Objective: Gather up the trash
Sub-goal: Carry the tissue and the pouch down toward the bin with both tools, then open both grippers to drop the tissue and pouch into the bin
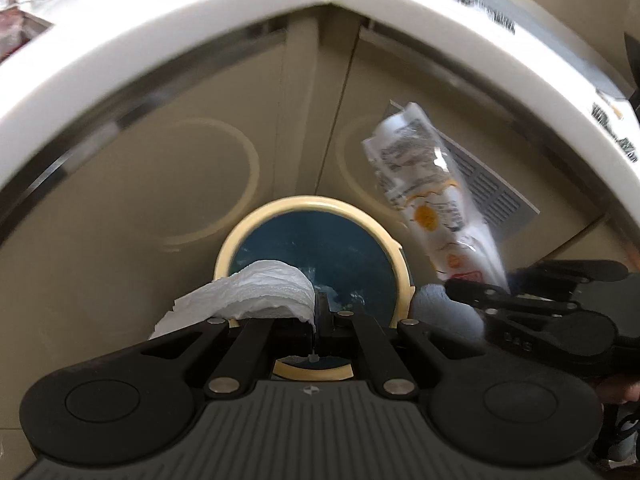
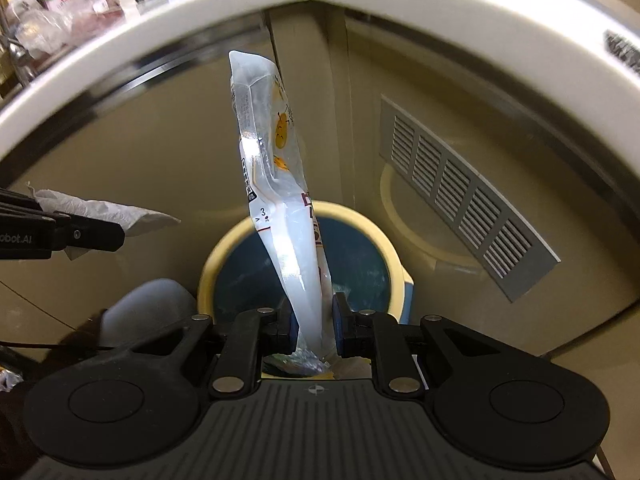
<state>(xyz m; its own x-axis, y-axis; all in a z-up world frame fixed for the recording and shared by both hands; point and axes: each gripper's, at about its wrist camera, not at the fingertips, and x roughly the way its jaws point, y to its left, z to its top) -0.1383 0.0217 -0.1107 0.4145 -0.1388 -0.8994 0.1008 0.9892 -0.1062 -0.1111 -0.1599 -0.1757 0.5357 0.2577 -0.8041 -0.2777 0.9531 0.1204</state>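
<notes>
Below, a round bin with a cream rim and blue liner point(image 2: 304, 280) is centred under both tools. The clear printed plastic wrapper point(image 2: 272, 168), clamped in the right gripper point(image 2: 314, 330), and the crumpled white paper towel point(image 1: 260, 292), pinched by the fully closed left gripper point(image 1: 322, 320), are best released only once held directly over the opening.

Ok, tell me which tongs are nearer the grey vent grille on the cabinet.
Right. The right tongs, shut on the plastic wrapper, sit on the side of the vent grille. The left tongs, shut on the paper towel, are farther away, beyond them.
</notes>
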